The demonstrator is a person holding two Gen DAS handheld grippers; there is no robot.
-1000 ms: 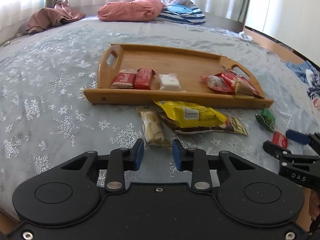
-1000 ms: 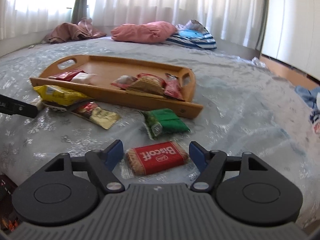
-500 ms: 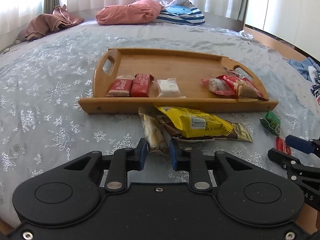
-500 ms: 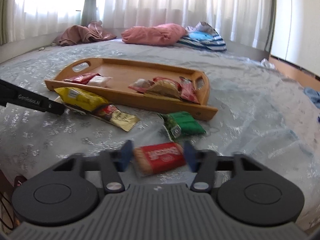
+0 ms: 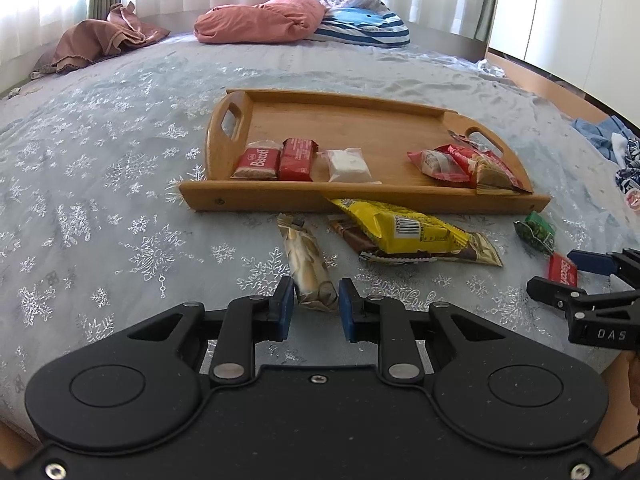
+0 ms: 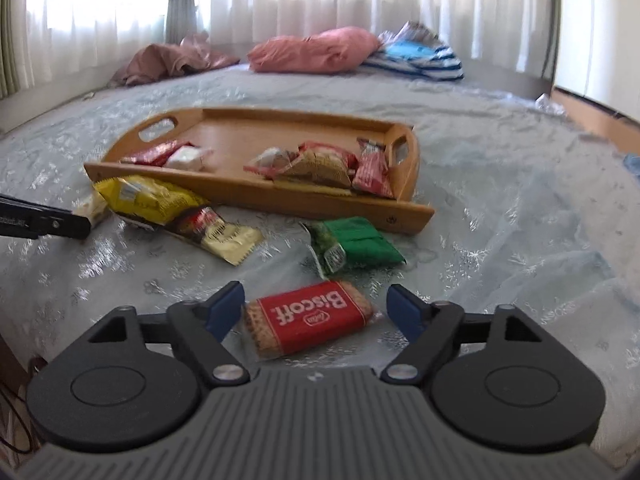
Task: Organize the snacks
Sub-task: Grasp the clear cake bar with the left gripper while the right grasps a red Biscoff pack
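Observation:
A wooden tray (image 5: 320,196) (image 6: 256,196) on the bed holds several wrapped snacks. In front of it lie a beige wafer pack (image 5: 306,264), a yellow pack (image 5: 396,226) (image 6: 148,198), a gold-brown bar (image 5: 476,250) (image 6: 224,234), a green pack (image 5: 536,232) (image 6: 356,242) and a red Biscoff pack (image 6: 308,318) (image 5: 562,268). My left gripper (image 5: 314,306) is open with its pads on either side of the wafer pack's near end. My right gripper (image 6: 316,306) (image 5: 568,272) is open around the Biscoff pack.
The bed has a pale blue snowflake cover (image 5: 100,200). A pink pillow (image 5: 260,20), a striped cushion (image 5: 364,26) and a brown cloth (image 5: 100,40) lie at the far end. Blue clothes (image 5: 608,136) lie at the right. The bed's near edge is just below the grippers.
My left gripper's jaws narrowed around the wafer pack and have since parted a little. My right gripper narrowed on the Biscoff pack half a second ago and now stands wide open again.

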